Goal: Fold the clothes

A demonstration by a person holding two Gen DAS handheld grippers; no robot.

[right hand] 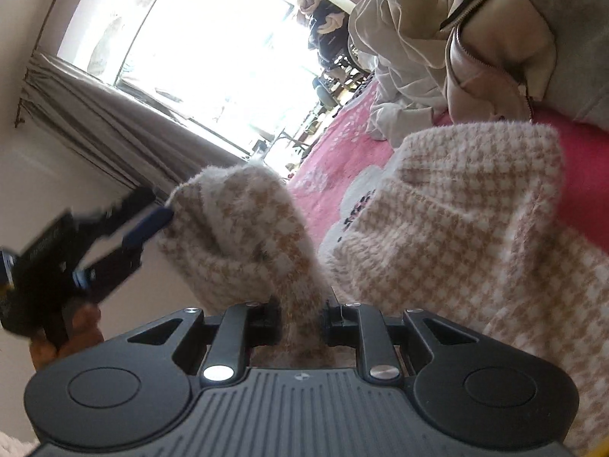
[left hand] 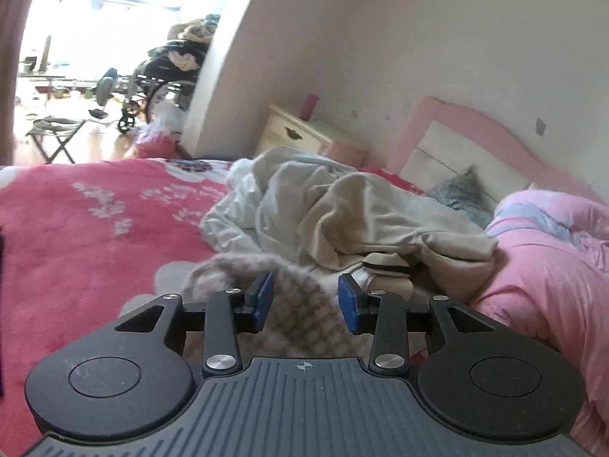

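Fuzzy beige-white houndstooth sweater [right hand: 456, 228] bunches ahead; my right gripper [right hand: 302, 314] pinches its fold, left gripper [left hand: 305, 299] gapes narrowly, empty.

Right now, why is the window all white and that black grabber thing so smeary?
Right wrist view: daylight overexposes the window, and the left gripper is smeared by motion blur. Left wrist view: the doorway glares white, and the fisheye lens bends the wall edge.

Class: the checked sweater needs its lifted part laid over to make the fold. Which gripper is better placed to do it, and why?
Probably the right gripper: its jaws are shut on a bunched part of the sweater, lifted off the bed. The left gripper is open, with the sweater loose between its pads.
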